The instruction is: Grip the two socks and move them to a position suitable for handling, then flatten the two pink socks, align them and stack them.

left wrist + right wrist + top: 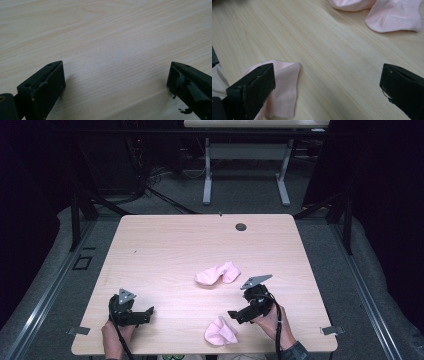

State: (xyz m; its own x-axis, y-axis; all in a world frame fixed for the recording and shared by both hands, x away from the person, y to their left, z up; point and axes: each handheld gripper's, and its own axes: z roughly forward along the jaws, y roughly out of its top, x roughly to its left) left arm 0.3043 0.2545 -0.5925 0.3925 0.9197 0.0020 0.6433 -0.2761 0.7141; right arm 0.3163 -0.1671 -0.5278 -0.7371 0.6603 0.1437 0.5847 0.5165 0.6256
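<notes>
Two pink socks lie on the wooden table [165,250]. One sock [218,273] is stretched out near the middle; in the right gripper view this sock [392,15] is at the top right. The other sock [220,331] is crumpled near the front edge, and in the right gripper view that sock [283,92] lies partly behind the left jaw. My right gripper [235,315] hovers just right of the crumpled sock, its jaws wide apart [327,85] with only bare wood between them. My left gripper [148,312] rests at the front left, open [115,80] over bare table.
A small dark grommet [241,226] is set into the table near its far edge. Beyond the table stands a white desk frame [245,175] on grey floor. Metal clips [79,330] sit at the front corners.
</notes>
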